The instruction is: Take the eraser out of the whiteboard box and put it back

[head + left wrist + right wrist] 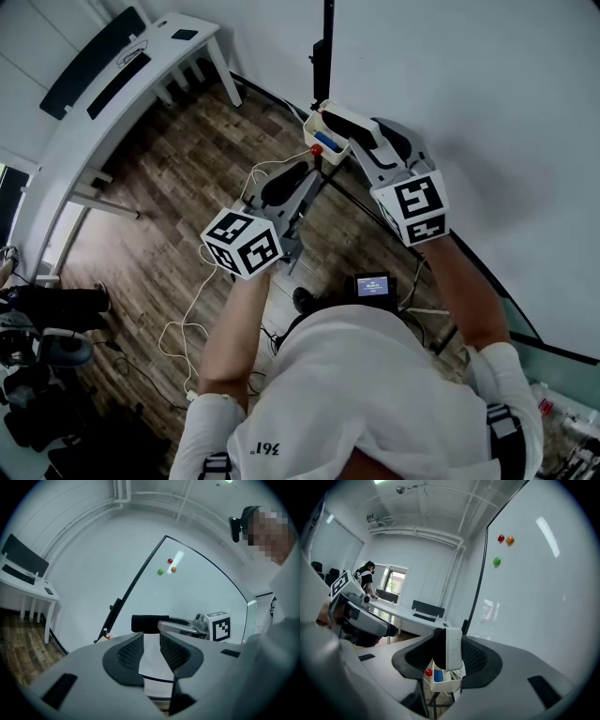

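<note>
— Tongs first: what have they got?

— From my remote seat, the right tongs [446, 654] are clenched on the eraser [449, 646]. Its white back is turned toward the whiteboard [534, 602] and its dark felt faces away. The left tongs [151, 644] are released, jaws standing apart with nothing between them.

— Where is the eraser relative to the box?

— Out of it. In the right gripper view it sits at centre frame, directly above the whiteboard box [443, 684]. The box shows at lower centre with a blue item [438, 676] and a red item [428, 672] inside. I cannot tell whether the eraser's lower edge touches the rim.

— And from the head view?

— Both tongs meet in the upper middle of the frame, close against the whiteboard. The right tongs are over the box, and the left tongs are just to its lower left, above the wood floor [169, 206]. A white desk [112, 84] fills the upper left corner.

— Anything on the board itself?

— Three magnets, upper right in the right gripper view: a red magnet [501, 538] and an orange magnet [509, 540] side by side, with a green magnet [496, 561] below them.
</note>
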Motion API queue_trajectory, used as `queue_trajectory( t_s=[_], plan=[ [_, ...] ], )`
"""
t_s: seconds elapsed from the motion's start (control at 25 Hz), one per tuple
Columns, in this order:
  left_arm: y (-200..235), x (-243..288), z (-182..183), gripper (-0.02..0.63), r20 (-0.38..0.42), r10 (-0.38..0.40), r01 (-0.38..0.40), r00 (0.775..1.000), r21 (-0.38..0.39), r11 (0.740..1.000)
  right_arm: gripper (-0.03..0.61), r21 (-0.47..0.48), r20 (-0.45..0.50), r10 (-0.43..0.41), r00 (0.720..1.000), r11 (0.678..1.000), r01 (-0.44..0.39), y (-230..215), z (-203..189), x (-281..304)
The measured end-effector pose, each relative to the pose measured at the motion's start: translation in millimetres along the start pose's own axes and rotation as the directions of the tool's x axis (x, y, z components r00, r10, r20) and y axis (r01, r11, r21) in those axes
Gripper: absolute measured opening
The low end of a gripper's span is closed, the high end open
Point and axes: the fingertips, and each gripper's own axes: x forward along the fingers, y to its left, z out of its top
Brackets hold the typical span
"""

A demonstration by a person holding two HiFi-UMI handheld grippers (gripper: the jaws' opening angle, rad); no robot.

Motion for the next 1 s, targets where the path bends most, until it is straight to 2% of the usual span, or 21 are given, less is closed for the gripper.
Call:
queue_trajectory(
  t_s=[0.32, 0.52, 1.0],
  plan=[
    [-18, -7, 6, 0.1, 0.019, -0.005, 0.004, 1.0, 0.025, 1.0, 0.193, 0.063, 0.056, -0.003, 0.998, 0.998, -0.001, -3, 17, -26],
    [-29, -16, 7, 0.101, 0.039, -0.004, 0.003, 0.999, 0.013, 1.0, 0.193, 0.089, 0.086, -0.011, 0.996, 0.996, 0.003, -3, 25, -46],
    [-33, -33, -3, 0.101, 0.039, 0.025, -0.025, 0.999, -0.021, 0.999, 0.192, 0.157, 0.096, -0.022, 0.995, 0.987, 0.007, -1, 16, -72]
  ],
)
